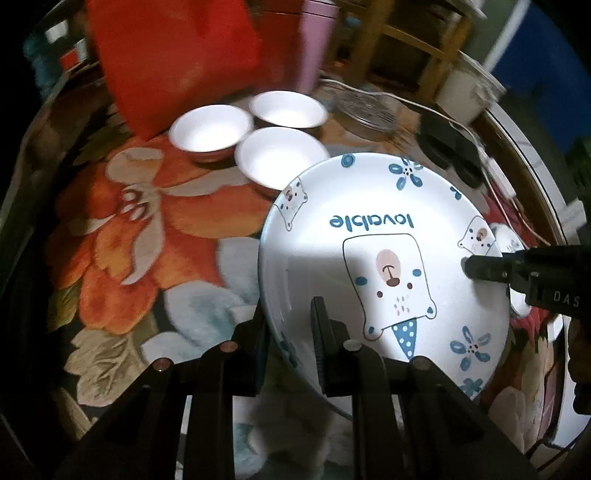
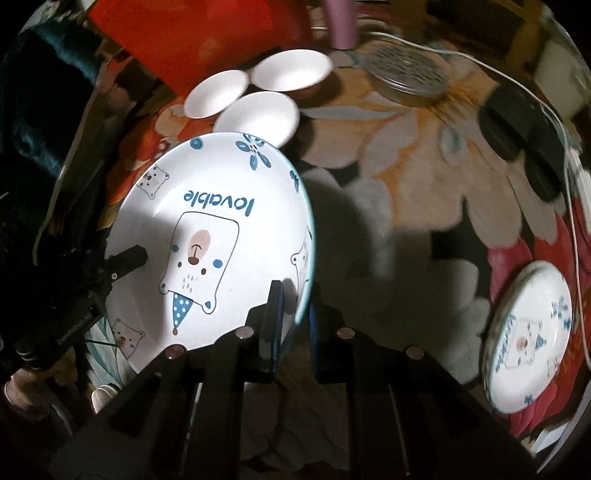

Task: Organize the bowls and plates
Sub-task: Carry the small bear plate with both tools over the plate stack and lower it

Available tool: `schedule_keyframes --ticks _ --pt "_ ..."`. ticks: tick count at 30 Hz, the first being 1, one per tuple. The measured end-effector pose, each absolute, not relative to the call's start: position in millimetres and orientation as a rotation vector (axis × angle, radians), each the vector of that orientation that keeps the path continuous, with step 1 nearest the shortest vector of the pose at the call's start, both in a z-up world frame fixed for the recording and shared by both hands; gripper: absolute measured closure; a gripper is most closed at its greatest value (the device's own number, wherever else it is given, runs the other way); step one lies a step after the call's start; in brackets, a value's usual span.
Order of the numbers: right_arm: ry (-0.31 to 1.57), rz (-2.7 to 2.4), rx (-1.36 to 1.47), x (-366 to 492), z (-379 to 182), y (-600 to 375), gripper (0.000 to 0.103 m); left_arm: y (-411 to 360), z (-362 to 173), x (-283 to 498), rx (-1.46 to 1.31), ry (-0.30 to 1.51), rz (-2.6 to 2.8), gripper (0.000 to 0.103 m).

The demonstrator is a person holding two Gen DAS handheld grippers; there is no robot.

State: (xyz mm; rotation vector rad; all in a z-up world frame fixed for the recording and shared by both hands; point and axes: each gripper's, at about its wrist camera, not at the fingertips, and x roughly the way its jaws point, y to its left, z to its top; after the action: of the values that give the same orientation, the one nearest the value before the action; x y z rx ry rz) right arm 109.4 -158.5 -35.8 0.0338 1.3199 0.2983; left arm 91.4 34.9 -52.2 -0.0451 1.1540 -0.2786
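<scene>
**Bear plate held at two edges above the floral cloth**

The round white ceramic plate printed with a cartoon bear and the blue word "lovable" (image 1: 384,258) (image 2: 207,236) is tilted, raised off the flower-patterned tablecloth (image 1: 122,236) (image 2: 406,206). Both grippers grasp it by the rim. The left gripper (image 1: 291,332) has its fingers closed over the plate's near-left edge, one finger on the face and the other behind it. The right gripper (image 2: 291,314) pinches the opposite edge in the same way; in the left wrist view its black fingertip lies on the plate's face at the far right.

Just beyond the plate stand three plain white round bowls (image 1: 243,129) (image 2: 255,88) in a tight cluster, rims touching or nearly so; the nearest one is partly covered by the plate's far rim in both views. Behind the bowls leans a red cushion (image 1: 173,62), with a pink cylindrical tumbler (image 1: 314,40) (image 2: 341,22) beside it.

A second round white bear-printed plate (image 2: 528,339) lies flat on the cloth, well apart to the right. Farther back rest a round clear glass lid (image 2: 410,74), a white cable (image 2: 517,81) and dark black objects (image 2: 517,129) that are too blurred to identify.
</scene>
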Motion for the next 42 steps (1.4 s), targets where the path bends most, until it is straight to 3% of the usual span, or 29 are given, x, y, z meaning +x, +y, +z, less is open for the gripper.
schedule_keyframes --ticks 42 --pt "1.309 -0.127 0.303 30 -43 -438 0.090 -274 -74 106 0.200 1.171 -0.669 0.083"
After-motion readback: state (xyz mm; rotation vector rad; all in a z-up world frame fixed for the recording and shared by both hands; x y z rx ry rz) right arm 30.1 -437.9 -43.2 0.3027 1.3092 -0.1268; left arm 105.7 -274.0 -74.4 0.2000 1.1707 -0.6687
